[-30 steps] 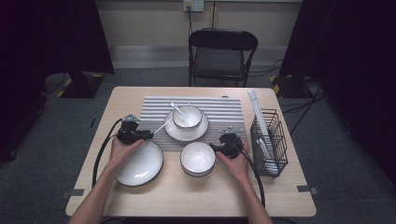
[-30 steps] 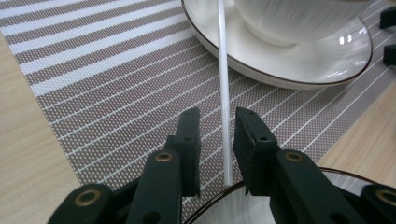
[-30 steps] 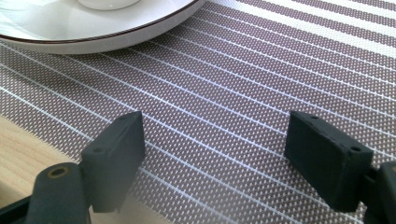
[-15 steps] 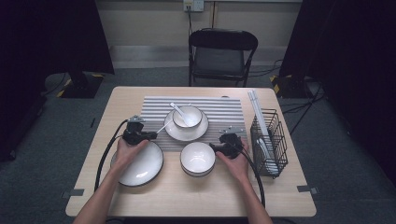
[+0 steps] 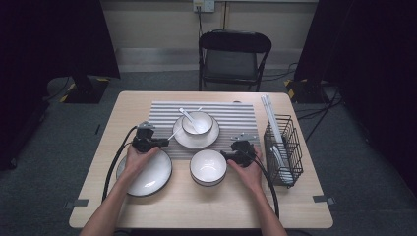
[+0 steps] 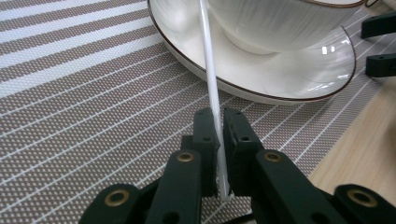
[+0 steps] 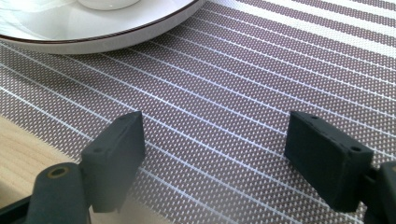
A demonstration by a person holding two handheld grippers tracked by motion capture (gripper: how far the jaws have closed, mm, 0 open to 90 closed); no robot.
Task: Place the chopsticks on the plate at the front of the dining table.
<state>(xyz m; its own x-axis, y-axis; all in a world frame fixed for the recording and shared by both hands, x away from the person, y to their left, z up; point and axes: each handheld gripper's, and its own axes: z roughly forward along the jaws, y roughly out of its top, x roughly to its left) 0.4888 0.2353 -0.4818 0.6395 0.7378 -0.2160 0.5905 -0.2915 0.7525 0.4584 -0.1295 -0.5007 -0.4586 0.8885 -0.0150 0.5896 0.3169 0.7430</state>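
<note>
Striped mat (image 7: pixel 243 93) bare btwn wide-open right gripper (image 7: pixel 233 158) jaws; left gripper (image 6: pixel 219 140) clamped on 1 white stick (image 6: pixel 211 74), plate (image 6: pixel 280 79) rim just ahead.

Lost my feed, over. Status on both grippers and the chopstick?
Left gripper shut on white chopstick, far end leaning on plate. Right gripper open, empty, over striped mat. Nothing blocking.

Thin white chopstick (image 6: pixel 212 88), slanted from the plate's rim (image 6: pixel 261 95) down over the striped mat (image 6: pixel 93 116).
</note>
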